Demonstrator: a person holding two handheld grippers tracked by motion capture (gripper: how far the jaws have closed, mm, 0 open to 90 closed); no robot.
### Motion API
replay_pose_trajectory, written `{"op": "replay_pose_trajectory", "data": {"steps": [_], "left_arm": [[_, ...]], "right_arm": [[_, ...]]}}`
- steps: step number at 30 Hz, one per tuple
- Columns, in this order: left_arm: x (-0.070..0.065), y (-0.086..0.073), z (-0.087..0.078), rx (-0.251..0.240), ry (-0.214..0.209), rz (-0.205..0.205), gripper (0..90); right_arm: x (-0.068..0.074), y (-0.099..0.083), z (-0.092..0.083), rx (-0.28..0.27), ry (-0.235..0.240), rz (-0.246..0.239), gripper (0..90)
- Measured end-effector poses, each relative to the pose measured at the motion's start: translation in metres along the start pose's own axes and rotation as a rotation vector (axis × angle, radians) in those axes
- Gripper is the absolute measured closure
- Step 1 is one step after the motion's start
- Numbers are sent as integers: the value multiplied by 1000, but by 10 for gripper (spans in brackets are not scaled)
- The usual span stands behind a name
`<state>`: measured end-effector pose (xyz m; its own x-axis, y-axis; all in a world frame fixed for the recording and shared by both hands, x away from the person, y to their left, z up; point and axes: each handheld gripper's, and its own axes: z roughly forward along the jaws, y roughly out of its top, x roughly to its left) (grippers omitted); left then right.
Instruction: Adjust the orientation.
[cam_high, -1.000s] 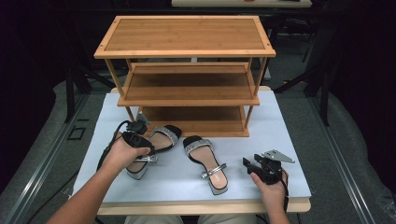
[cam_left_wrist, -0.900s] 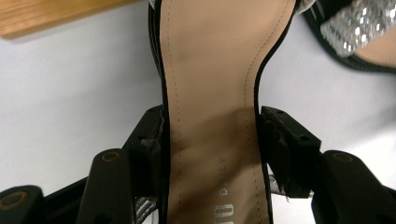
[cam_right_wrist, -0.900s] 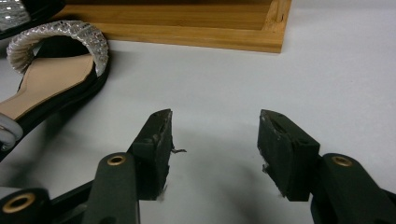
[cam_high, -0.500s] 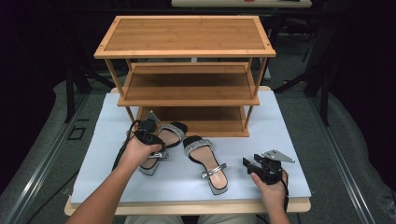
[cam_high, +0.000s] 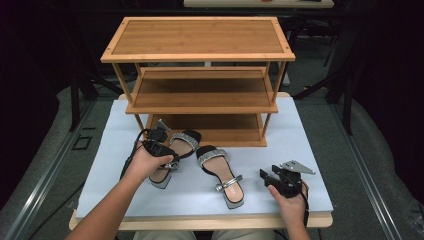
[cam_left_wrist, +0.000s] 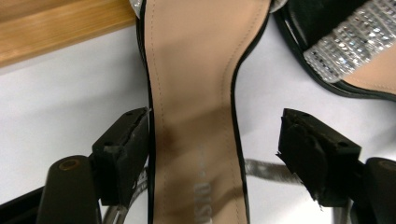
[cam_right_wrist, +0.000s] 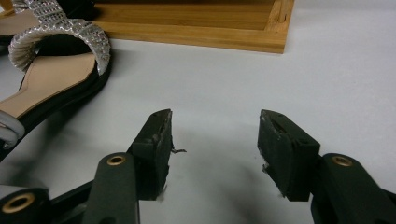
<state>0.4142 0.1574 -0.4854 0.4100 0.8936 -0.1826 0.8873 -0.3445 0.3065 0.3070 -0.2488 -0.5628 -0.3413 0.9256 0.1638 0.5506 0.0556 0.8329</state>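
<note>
My left gripper (cam_left_wrist: 215, 154) has just spread its jaws wide around the left sandal (cam_left_wrist: 196, 93) lying before the shelf's (cam_high: 200, 95) front left corner, one pad brushing its edge, so lifting away carelessly could drag it; my right gripper (cam_right_wrist: 212, 149) gapes empty.

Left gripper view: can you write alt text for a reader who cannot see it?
The left tool straddles the tan insole of a black sandal on the white table cover; its jaws have just been opening, one pad at the sole's edge, the other clear. The second sandal's glittery strap and a wooden rack's edge show behind.
</note>
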Motion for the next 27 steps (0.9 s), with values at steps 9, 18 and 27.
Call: {"op": "replay_pose_trajectory", "data": {"steps": [9, 18, 27], "left_arm": [[-2, -9, -50, -77, -43, 42, 280], [8, -44, -83, -134, -35, 149, 337], [47, -71, -75, -153, -38, 121, 338]], "right_arm": [[0, 0, 0, 0, -1, 0, 447], [0, 0, -1, 4, -1, 5, 446], [0, 0, -1, -2, -5, 15, 442]]}}
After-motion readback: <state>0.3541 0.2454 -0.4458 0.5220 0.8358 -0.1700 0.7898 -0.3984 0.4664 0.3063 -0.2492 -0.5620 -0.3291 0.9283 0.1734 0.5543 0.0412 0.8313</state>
